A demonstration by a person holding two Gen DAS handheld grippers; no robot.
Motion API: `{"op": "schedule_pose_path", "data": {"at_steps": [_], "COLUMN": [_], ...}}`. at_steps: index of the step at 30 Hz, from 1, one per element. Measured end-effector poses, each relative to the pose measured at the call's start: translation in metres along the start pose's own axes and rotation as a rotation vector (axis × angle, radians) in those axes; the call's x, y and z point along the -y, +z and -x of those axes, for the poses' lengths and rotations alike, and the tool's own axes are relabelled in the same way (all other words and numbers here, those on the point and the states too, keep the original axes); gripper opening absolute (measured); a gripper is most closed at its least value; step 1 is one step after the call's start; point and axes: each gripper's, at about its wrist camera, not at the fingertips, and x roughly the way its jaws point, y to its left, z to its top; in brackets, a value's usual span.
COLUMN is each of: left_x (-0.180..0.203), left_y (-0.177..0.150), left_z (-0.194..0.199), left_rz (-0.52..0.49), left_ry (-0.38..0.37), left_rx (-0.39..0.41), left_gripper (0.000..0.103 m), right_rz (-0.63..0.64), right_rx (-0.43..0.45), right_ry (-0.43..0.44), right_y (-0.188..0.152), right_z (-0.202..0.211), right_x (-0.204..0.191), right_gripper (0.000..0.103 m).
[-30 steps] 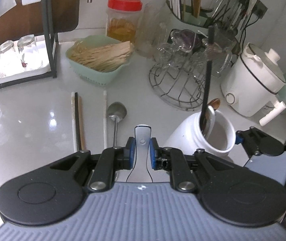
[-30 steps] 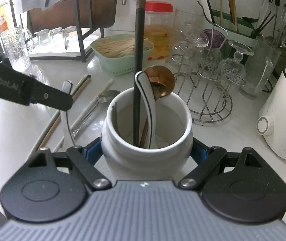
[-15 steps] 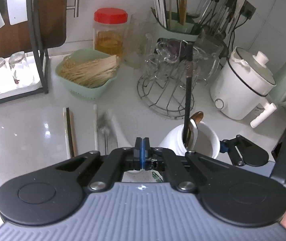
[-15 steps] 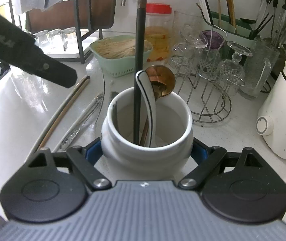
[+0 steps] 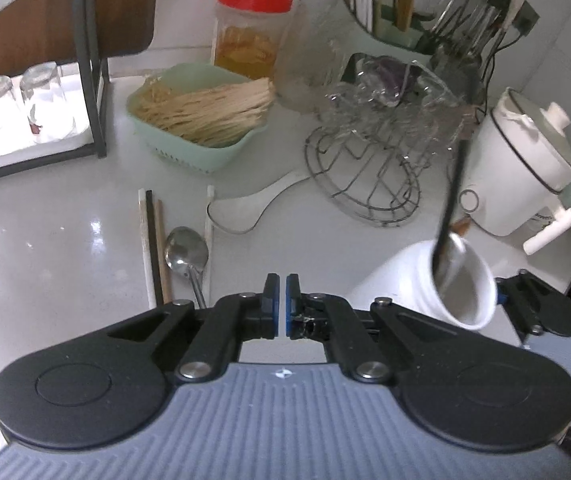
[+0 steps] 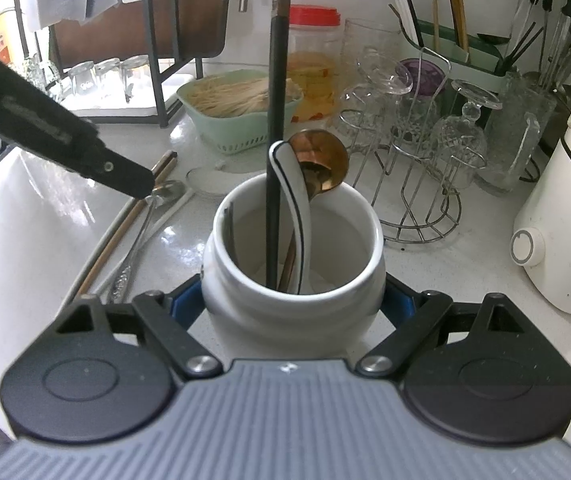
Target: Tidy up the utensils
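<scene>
My right gripper point(image 6: 293, 300) is shut on the white ceramic utensil jar point(image 6: 293, 276), which holds a black chopstick point(image 6: 277, 120), a white spoon point(image 6: 293, 192) and a copper spoon point(image 6: 321, 164). The jar also shows in the left wrist view point(image 5: 437, 284). My left gripper point(image 5: 282, 300) is nearly shut and empty, above the counter. In front of it lie a metal spoon point(image 5: 186, 254), chopsticks point(image 5: 153, 240) and a white ceramic spoon point(image 5: 245, 206).
A green basket of sticks point(image 5: 201, 120), a red-lidded jar point(image 5: 253, 32), a wire glass rack point(image 5: 369, 160), a white cooker point(image 5: 517, 168) and a utensil holder point(image 5: 397, 12) crowd the back. A black frame rack with glasses point(image 5: 33, 108) stands left.
My left gripper let go of the white ceramic spoon, which now lies on the counter farther back. The gripper lifted and hovers over the metal spoon's handle. The right gripper kept hold of the jar.
</scene>
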Motion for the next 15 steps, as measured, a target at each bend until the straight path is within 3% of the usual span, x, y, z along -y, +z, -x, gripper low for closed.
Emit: {"op": "schedule_pose_path", "data": {"at_steps": [2,7,15], "left_x": [-0.004,-0.006,0.009], "left_y": [0.004,0.017,0.049], "left_z": [-0.009,-0.030,-0.073], "left_rz": [-0.011,-0.064,-0.235], "left_ry": [0.000,-0.003,0.004], "left_rx": [-0.006,-0.015,0.011], "left_gripper": [0.004,0.024,0.033], "right_rz": [0.002,-0.016,-0.061], "right_rx": [-0.006,-0.021,-0.054], "right_ry": [-0.002,-0.018,-0.057], "right_y": [0.000,0.000,0.002], "right_z": [0.000,0.001,0.000], "right_x": [0.001,0.007,0.017], "right_gripper": [0.091,0.091,0.091]}}
